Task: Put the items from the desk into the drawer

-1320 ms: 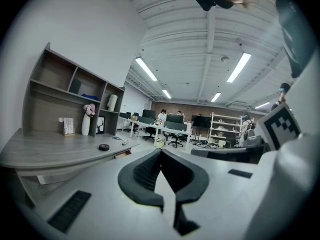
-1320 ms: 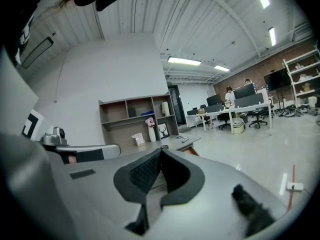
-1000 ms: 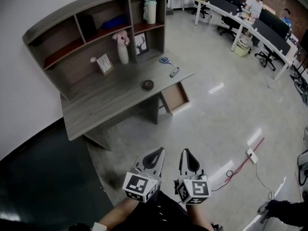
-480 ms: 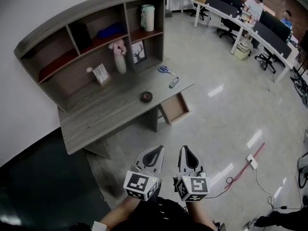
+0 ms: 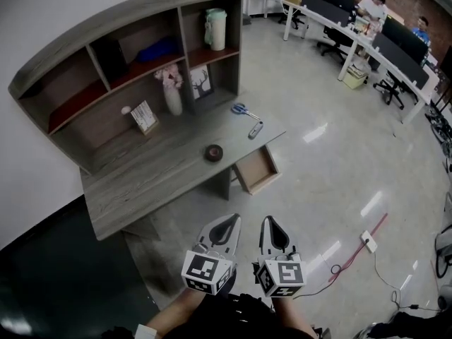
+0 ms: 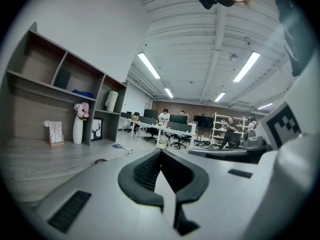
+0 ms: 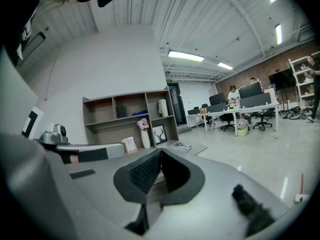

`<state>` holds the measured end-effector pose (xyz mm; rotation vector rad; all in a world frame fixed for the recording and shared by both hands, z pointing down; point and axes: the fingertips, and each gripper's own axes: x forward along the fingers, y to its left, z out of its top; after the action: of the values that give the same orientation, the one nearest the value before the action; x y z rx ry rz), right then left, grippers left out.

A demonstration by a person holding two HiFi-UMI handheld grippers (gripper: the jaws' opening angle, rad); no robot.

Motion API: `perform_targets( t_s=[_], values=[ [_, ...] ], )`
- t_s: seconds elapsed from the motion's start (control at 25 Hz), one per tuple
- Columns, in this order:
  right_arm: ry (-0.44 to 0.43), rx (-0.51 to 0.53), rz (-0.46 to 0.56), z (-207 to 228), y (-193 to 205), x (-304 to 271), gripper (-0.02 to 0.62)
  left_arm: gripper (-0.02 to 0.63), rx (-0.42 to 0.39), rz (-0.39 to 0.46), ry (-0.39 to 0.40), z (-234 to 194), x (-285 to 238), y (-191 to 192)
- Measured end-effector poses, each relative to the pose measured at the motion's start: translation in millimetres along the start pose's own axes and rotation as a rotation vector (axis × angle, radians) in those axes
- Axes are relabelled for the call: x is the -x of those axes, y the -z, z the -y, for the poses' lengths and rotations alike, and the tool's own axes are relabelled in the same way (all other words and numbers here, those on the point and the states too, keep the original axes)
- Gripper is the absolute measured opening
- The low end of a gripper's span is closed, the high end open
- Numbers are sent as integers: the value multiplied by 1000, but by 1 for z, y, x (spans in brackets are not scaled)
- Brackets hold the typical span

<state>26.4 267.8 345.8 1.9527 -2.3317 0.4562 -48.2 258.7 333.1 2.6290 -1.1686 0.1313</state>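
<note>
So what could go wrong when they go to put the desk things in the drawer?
The scissors lie flat on the desk, so they may be hard to pinch. The small grey item sits near the desk's edge and could get knocked to the floor. The open drawer sticks out, so the person might bump it.

White wall (image 5: 42, 6), glossy pale grey floor (image 5: 332, 168), dark floor patch (image 5: 56, 281), grey wooden shelf unit (image 5: 106, 41) against the wall, white office tables (image 7: 250, 108) with black chairs (image 7: 260, 118) far off, brick wall (image 7: 300, 56) beyond, strip lights (image 6: 150, 66) on ribbed white ceiling (image 6: 200, 44)
</note>
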Motion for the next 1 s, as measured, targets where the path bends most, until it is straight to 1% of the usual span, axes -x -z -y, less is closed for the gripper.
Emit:
perform_targets(
  t_s=[0.44, 0.68, 0.84, 1.0],
  values=[
    [29, 3, -21, 11, 1, -56, 11, 9, 14, -11, 18, -41, -40, -2],
    [35, -4, -2, 14, -7, -85, 11, 9, 1, 0, 29, -61, -64, -8],
    [52, 2, -3, 19, -10, -94, 11, 9, 5, 16, 36, -66, -73, -11],
    [60, 10, -6, 20, -10, -96, 11, 9, 11, 12, 61, -62, -75, -8]
  ],
)
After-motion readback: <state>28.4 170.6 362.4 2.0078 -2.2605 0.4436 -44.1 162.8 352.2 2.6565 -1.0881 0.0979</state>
